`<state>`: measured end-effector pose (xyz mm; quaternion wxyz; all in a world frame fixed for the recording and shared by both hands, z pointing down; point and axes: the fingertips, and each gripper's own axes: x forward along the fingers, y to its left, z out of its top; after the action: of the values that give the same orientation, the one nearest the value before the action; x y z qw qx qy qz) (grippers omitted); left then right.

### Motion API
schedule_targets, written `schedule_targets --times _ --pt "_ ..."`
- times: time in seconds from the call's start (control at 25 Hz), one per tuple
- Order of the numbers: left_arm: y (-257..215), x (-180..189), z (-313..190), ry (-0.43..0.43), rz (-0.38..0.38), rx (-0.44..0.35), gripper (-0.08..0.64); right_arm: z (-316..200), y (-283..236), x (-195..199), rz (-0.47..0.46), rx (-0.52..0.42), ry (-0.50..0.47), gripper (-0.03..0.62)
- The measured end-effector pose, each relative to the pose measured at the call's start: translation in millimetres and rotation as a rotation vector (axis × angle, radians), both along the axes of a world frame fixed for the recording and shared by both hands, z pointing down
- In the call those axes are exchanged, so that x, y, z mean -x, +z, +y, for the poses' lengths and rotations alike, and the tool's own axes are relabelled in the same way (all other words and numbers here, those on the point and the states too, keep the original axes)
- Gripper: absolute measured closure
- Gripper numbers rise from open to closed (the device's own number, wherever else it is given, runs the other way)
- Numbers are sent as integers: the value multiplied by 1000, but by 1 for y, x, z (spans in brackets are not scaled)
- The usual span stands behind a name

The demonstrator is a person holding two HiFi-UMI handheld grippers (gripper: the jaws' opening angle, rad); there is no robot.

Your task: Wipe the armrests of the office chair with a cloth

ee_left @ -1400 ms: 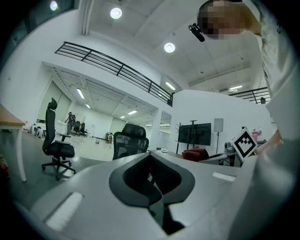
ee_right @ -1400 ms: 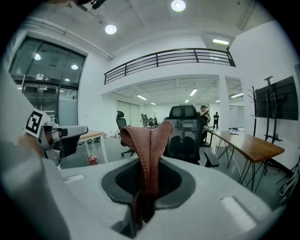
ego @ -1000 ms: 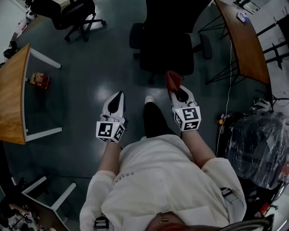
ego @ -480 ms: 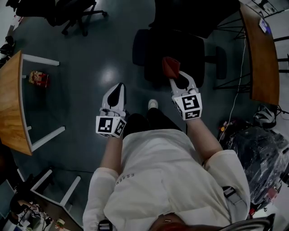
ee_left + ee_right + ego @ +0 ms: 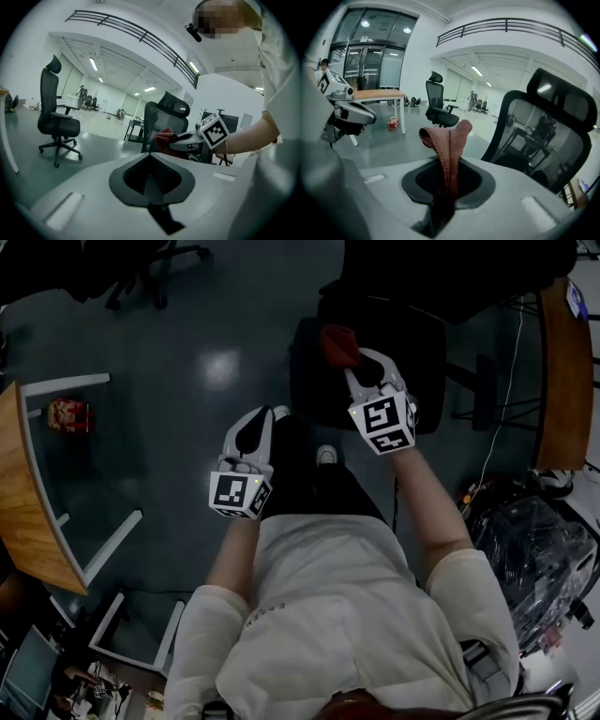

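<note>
A black office chair (image 5: 394, 329) stands just ahead of me, with its left armrest (image 5: 303, 371) and right armrest (image 5: 485, 381) on either side. My right gripper (image 5: 358, 360) is shut on a red cloth (image 5: 337, 341) and hovers over the seat, near the left armrest. In the right gripper view the cloth (image 5: 447, 140) sticks up folded from the jaws, with the chair's mesh back (image 5: 543, 136) to the right. My left gripper (image 5: 262, 416) is shut and empty, held lower left over the floor. The left gripper view shows the right gripper (image 5: 187, 139) and cloth (image 5: 163, 138) before the chair (image 5: 164, 117).
A wooden table (image 5: 28, 512) with white legs stands at the left, and a red bag (image 5: 67, 414) lies on the floor beneath it. Another wooden desk (image 5: 562, 371) is at the right, with a plastic-wrapped bundle (image 5: 534, 559) below it. A second office chair (image 5: 438, 110) stands farther off.
The person has stepped toward the chair, which is now closer. My right gripper has carried the cloth forward over the seat. The left gripper followed, still shut.
</note>
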<state>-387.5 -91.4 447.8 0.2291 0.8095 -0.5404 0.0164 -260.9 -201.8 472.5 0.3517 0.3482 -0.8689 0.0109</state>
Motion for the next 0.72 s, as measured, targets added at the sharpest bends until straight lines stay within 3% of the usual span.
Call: schedule_targets --times 0.4,0.72 --pt "99 -7 -37 149 22 185 543 -84 100 42 234 13 -101 548" --pt "137 -34 -23 228 72 254 543 -75 110 57 210 38 -149 548"
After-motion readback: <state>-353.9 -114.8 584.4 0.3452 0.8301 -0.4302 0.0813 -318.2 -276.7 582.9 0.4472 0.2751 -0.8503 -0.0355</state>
